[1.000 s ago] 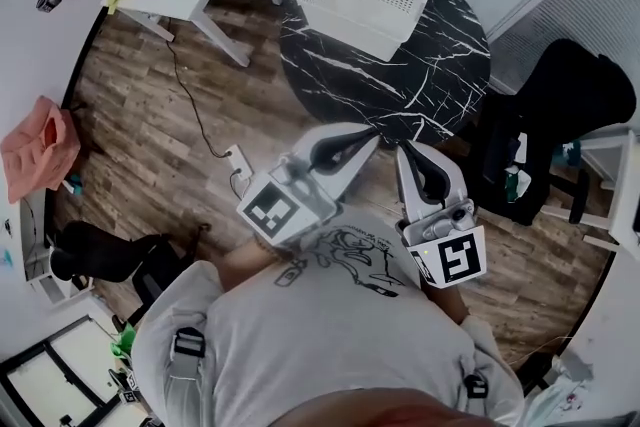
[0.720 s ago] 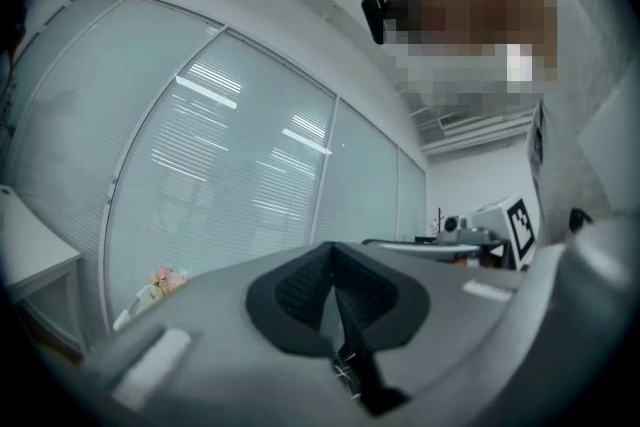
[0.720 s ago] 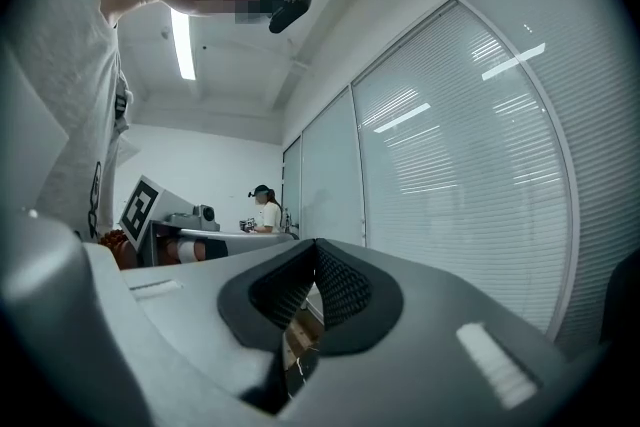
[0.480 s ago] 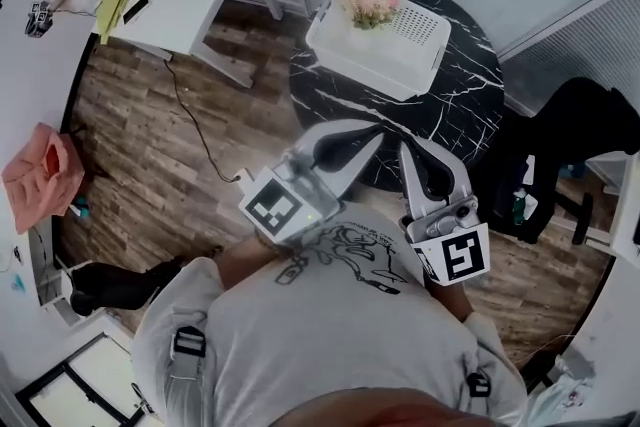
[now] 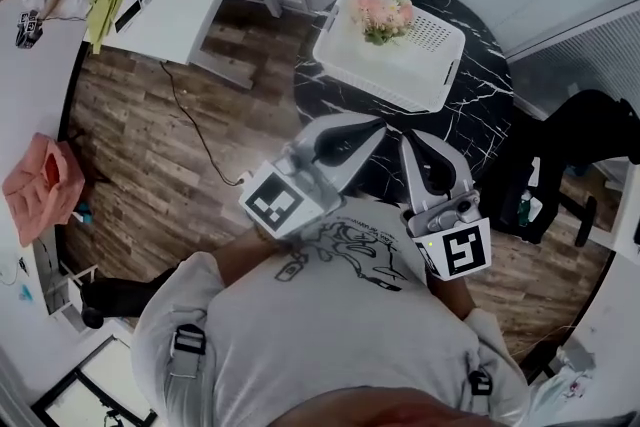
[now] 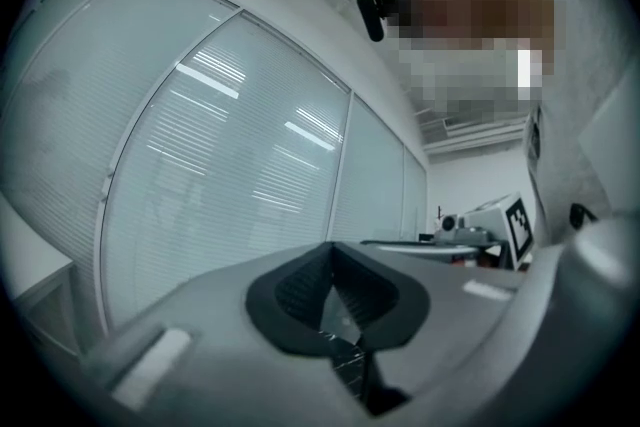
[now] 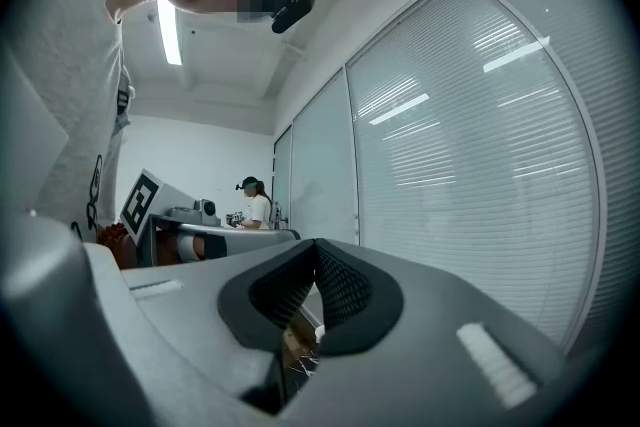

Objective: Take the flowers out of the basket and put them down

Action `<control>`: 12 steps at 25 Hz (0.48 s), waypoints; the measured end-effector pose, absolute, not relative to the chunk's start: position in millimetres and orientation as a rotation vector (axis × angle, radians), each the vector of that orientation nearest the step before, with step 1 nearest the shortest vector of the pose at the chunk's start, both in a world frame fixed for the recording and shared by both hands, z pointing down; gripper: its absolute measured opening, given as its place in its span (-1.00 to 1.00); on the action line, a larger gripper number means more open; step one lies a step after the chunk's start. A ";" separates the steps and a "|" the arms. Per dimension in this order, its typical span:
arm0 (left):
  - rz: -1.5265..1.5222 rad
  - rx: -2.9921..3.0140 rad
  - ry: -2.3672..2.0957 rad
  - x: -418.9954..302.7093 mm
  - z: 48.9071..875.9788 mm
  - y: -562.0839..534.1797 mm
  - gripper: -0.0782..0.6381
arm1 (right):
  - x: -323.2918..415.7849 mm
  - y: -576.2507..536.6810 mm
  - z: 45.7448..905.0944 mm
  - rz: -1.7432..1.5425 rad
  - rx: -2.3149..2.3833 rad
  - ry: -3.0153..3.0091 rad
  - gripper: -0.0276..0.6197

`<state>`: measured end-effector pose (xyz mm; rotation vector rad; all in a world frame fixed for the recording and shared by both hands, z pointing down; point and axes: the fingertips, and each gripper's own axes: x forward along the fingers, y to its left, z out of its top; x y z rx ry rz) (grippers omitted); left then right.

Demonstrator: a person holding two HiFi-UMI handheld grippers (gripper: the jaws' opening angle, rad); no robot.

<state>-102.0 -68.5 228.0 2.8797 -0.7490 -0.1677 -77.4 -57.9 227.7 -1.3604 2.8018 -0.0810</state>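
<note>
We hold both claws close in front of our chest, side by side and pointing level toward the round black marble-patterned table (image 5: 478, 110). The left gripper (image 5: 376, 126) has its two grey jaws pressed together. In the left gripper view (image 6: 332, 249) the dark ribbed pads meet at the tip with nothing pinched between them, and only a sliver of the veined tabletop shows through the gap below. The right gripper (image 5: 405, 138) is the same. In the right gripper view (image 7: 316, 245) its pads close against each other and hold nothing.

The bunch of pale pink flowers with green leaves (image 5: 383, 11) still sits inside the white perforated plastic rectangular basket (image 5: 400, 87), which stands on the table. The bunch rises at the basket's far edge, toward its left end. It lies beyond both claw tips, further up the head view, and the basket's near wall and a strip of bare tabletop lie between them. Neither claw touches the basket or the flowers, and both remain well apart from the bunch. The left tip points more directly at it than the right.
</note>
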 end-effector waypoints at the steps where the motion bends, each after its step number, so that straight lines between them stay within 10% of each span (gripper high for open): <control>1: -0.166 2.878 -0.744 -102.2 229.5 -71.9 -0.78 | -76.9 -61.1 229.6 -0.085 -1.368 2.803 -0.90; 12: -0.137 2.878 -0.732 -83.6 242.9 -86.9 -0.78 | -55.0 -73.9 251.2 -0.082 -1.396 2.823 -0.90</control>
